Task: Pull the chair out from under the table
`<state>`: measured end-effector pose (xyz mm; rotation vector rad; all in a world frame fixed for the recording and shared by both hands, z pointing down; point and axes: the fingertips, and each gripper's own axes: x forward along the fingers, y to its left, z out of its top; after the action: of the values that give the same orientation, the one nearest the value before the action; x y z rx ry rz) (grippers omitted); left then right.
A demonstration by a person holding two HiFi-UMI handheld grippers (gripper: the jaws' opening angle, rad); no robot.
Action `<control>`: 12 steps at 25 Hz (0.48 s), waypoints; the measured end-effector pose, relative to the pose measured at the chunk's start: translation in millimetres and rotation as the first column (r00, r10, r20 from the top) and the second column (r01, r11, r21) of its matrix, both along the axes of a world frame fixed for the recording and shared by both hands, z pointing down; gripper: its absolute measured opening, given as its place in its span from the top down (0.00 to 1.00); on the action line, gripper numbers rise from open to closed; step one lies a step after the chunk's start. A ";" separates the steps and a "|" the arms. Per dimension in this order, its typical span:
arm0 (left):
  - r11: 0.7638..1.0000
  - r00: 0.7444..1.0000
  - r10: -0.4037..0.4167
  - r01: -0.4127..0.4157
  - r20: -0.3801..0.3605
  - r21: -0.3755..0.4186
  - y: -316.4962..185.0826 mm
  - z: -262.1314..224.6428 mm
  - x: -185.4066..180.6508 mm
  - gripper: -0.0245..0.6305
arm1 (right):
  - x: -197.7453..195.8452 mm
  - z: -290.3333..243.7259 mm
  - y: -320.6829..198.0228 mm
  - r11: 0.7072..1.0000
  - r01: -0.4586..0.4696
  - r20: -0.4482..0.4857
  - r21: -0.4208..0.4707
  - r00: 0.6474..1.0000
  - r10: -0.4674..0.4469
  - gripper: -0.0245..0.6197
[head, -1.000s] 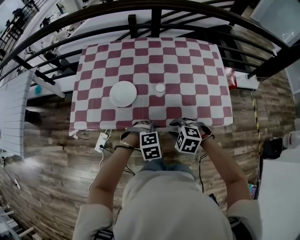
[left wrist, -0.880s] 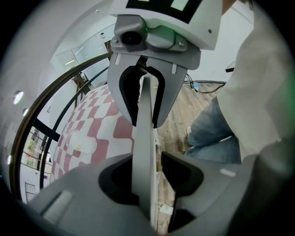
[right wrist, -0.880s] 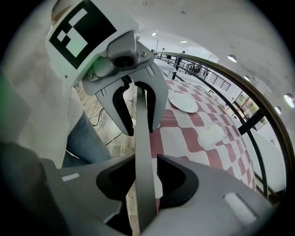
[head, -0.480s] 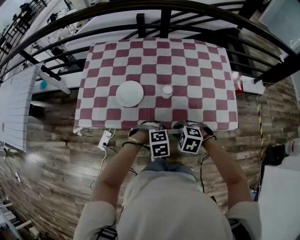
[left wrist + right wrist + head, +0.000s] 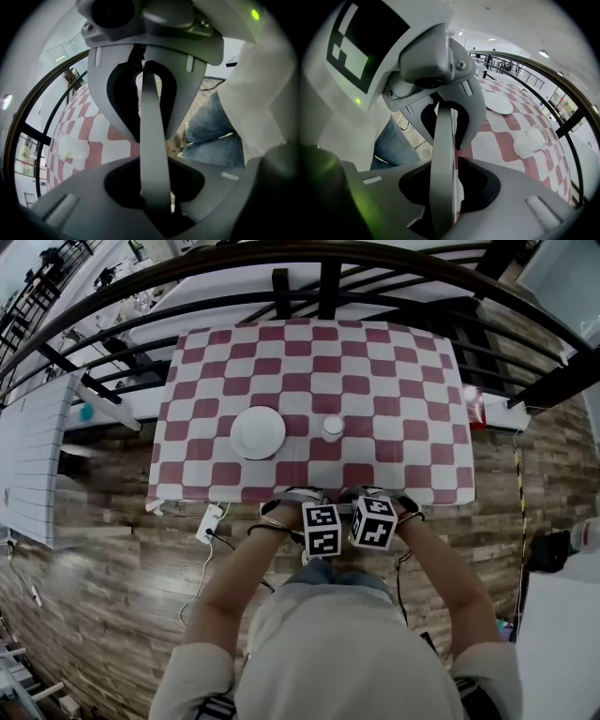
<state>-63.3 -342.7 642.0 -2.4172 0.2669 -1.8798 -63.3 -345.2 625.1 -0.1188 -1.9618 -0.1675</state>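
We're gripping the chair (image 5: 152, 140) by the thin grey top edge of its back. The left hand-held gripper (image 5: 321, 524) and right hand-held gripper (image 5: 373, 519) are sitting side by side, pointing steeply down. Their jaws have just been closing and are now pinching that edge between them. The rest of the chair is sitting out of sight below the checkered surface (image 5: 412, 409) just ahead of both. A white plate (image 5: 258, 432) is lying beyond the left one, and a small cup (image 5: 333, 425) straight ahead.

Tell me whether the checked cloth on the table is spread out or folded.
Spread out: the checked cloth lies flat, all four corners showing, with the plate and cup standing on it.
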 end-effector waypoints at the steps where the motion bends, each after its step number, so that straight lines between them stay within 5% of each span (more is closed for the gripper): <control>1: 1.000 1.000 -0.002 0.002 -0.001 -0.009 0.1 0.3 0.0 0.80 | -1.0 1.1 0.1 1.000 0.001 -0.002 -0.003 1.000 -0.001 0.80; 12: 0.997 0.999 -0.029 0.027 -0.017 -0.072 0.6 -0.9 -0.1 0.84 | 0.0 7.6 -0.8 1.000 0.018 -0.052 0.008 0.999 -0.017 0.85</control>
<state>-63.5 -342.2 641.1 -2.4901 0.2398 -1.9117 -63.3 -346.0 632.7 -0.1336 -1.9089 -0.1819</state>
